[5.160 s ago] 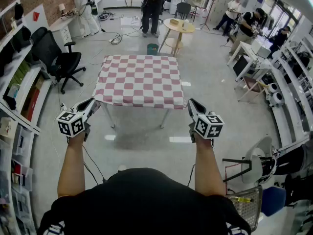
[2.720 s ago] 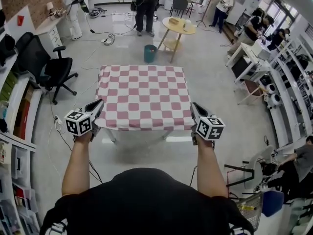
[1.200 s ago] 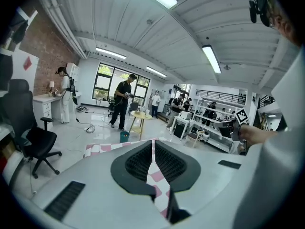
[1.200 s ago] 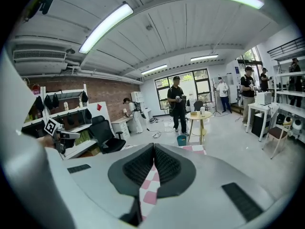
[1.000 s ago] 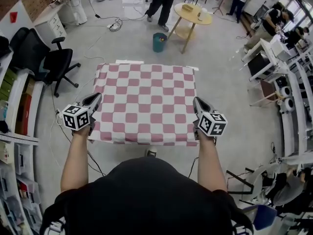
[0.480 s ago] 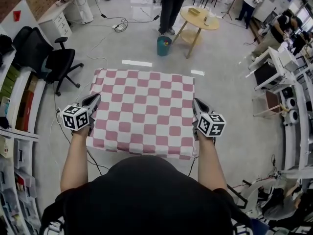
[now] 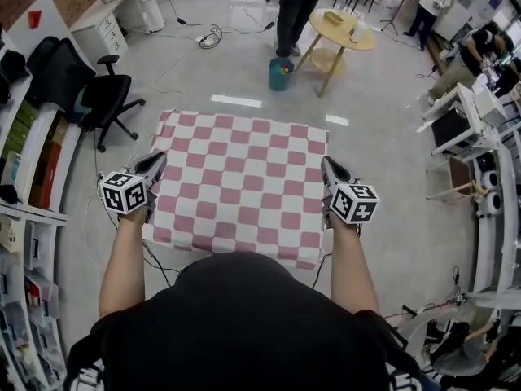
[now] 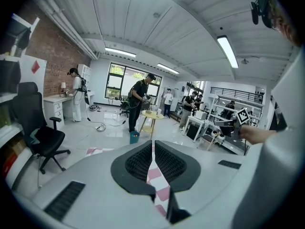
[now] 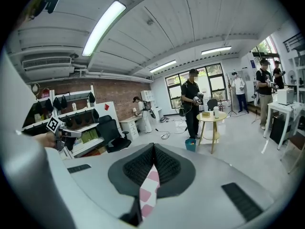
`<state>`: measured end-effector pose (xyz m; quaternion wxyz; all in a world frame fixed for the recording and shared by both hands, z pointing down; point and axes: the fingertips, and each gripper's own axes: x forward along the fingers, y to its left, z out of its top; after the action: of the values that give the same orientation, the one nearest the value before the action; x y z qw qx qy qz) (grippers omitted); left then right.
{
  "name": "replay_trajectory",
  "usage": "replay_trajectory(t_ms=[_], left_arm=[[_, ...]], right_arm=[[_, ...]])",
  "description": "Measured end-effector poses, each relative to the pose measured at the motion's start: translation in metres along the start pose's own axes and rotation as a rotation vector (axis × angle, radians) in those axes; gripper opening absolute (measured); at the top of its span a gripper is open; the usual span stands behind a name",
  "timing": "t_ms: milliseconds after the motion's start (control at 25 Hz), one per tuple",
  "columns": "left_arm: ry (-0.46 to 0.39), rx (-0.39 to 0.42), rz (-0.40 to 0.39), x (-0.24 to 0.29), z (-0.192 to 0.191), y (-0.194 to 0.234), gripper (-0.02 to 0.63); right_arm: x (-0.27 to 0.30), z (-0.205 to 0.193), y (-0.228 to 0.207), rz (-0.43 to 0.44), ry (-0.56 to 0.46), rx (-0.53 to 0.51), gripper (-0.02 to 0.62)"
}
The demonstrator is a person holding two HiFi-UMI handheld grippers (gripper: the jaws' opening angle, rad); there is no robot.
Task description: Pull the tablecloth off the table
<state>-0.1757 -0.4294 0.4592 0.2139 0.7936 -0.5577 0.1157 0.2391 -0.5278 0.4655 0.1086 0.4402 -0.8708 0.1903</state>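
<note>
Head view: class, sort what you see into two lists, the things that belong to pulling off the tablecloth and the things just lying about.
Belongs to the job:
tablecloth, checked pink and white
left gripper, shut on its edge
right gripper, shut on the opposite edge

Just lying about:
office chair
round table
bin
cables

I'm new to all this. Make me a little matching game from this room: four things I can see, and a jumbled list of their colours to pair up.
Things:
1. tablecloth
2. office chair
3. bin
4. round table

Colours:
A. teal
B. pale wood
C. pink and white checks
D. black

Pairs: 1-C, 2-D, 3-A, 4-B.
</note>
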Motion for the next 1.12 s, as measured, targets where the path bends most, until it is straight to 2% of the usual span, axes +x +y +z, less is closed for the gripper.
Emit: replay_trajectory(t_ms=[440,720,1120], left_arm=[[0.005,0.001,-0.043,0.004,0.008,0.031,0.035],[0.003,0.005,-0.079,0.001,0.017,0.073,0.037],[0.011,-0.015,-0.089,-0.01,0.009,0.134,0.037]], right_arm=[[0.016,0.002,0.026,-0.016,-0.002,0.008,0.021],[0.034,0.001,0.059,-0.049,0.006,0.015,0.021],[0.059,-0.006,0.102,-0.066,0.024,0.026,0.021]])
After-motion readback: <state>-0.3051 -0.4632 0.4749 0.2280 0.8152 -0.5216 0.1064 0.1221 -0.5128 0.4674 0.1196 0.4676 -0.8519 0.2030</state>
